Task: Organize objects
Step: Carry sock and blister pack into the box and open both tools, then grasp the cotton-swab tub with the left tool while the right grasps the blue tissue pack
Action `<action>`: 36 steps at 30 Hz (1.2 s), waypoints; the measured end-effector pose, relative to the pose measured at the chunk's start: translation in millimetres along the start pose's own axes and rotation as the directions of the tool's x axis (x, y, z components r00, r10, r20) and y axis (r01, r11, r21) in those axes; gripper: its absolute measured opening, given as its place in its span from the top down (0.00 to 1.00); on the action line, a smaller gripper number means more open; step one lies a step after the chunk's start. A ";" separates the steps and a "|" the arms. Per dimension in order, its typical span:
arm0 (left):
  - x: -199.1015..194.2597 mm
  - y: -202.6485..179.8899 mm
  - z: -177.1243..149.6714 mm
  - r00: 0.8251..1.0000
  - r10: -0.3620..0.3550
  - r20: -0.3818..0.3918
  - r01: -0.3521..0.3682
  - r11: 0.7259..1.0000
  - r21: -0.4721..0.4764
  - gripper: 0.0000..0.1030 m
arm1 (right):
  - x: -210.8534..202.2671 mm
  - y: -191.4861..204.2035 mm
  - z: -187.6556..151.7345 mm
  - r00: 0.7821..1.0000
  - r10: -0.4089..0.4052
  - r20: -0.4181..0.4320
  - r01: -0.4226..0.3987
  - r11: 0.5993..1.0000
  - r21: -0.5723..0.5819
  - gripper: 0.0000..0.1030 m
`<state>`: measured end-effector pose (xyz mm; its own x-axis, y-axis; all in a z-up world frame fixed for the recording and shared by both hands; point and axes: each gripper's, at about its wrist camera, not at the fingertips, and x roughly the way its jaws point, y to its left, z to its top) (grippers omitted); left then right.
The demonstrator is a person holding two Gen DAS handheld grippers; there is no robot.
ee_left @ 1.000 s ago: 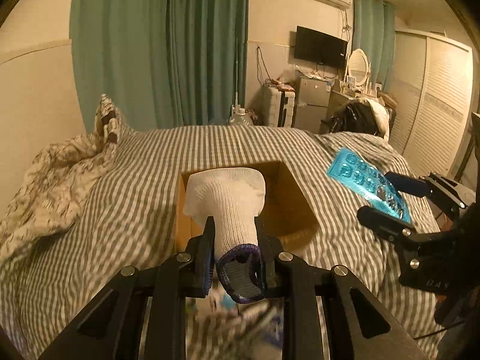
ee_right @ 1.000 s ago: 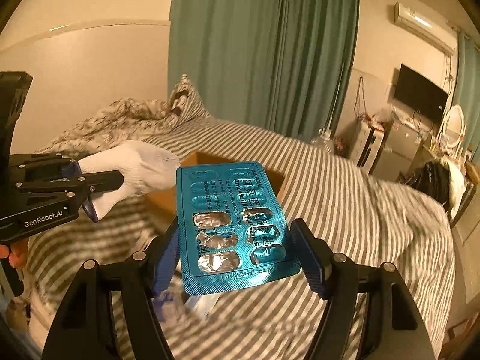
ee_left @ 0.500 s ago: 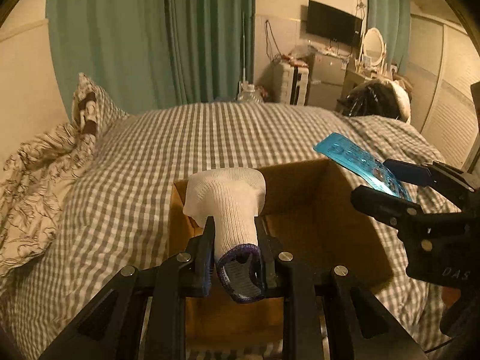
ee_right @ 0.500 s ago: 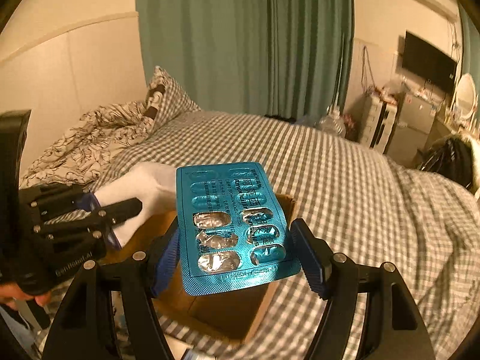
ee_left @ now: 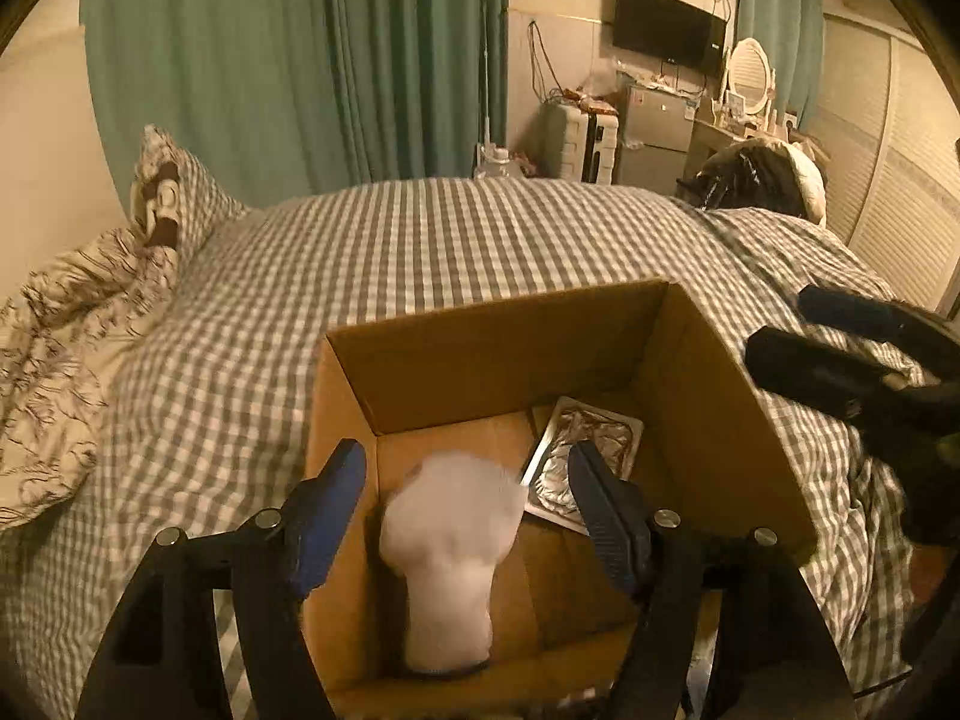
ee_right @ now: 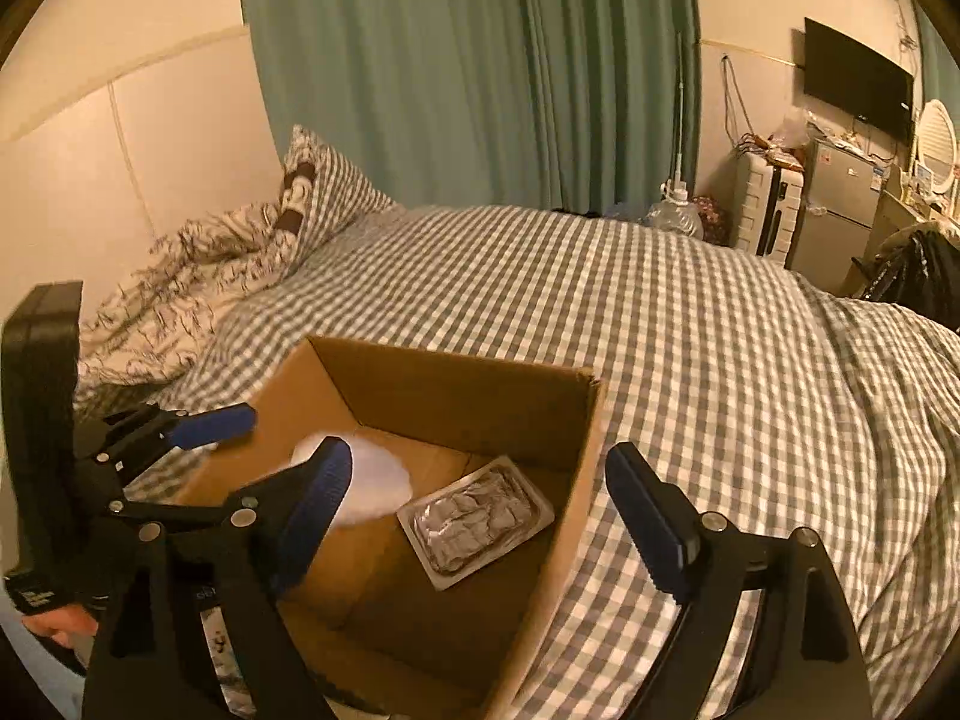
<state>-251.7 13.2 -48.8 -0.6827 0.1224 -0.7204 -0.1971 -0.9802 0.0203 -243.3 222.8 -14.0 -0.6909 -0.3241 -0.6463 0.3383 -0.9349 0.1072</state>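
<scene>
So the box (ee_left: 708,396) is sitting open on the checked bed (ee_left: 456,252), and everything's basically in relation to that. The sock (ee_left: 450,546) is inside it, toward the left wall, blurry in the left wrist view so can't tell if it's resting on the floor of the box. The blister pack (ee_right: 477,519) is lying foil side up on the box floor, right beside the sock and nearer the right wall. The left gripper (ee_left: 465,510) is hanging over the box's near edge with its jaws spread wide, gripping nothing. The right gripper (ee_right: 480,510) is hovering over the box's right side, jaws also wide apart and empty. A rumpled patterned duvet (ee_right: 180,282) is lying well left of the box.
</scene>
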 end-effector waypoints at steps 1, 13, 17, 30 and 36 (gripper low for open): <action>-7.6 -1.5 0.7 1.000 0.005 0.005 -0.005 1.000 -0.004 0.28 | -10.7 -0.3 0.8 1.000 -0.004 0.010 0.004 1.000 -0.001 0.15; -133.2 -0.1 -4.4 0.976 0.103 0.193 -0.078 0.988 -0.132 0.04 | -157.1 15.1 -3.8 0.986 -0.109 0.128 0.117 0.992 -0.052 0.10; -159.2 -4.4 -21.2 0.969 0.121 0.215 -0.095 0.987 -0.128 0.02 | -192.3 14.7 -17.6 0.979 -0.146 0.142 0.155 0.986 -0.055 0.08; -140.0 -40.0 -125.9 0.983 0.148 0.108 -0.140 0.987 -0.079 0.00 | -182.5 20.8 -123.5 0.980 -0.196 0.032 0.198 0.979 -0.058 0.00; -113.5 -56.9 -167.4 0.995 0.098 0.012 -0.098 0.995 -0.031 0.00 | -147.7 19.4 -168.4 0.977 -0.204 -0.060 0.203 0.979 -0.036 0.00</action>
<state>-45.2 28.9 -84.2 -0.7070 0.0271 -0.7067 -0.1075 -0.9918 0.0696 -27.1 276.9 -43.7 -0.7060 -0.1169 -0.6985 0.2142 -0.9753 -0.0533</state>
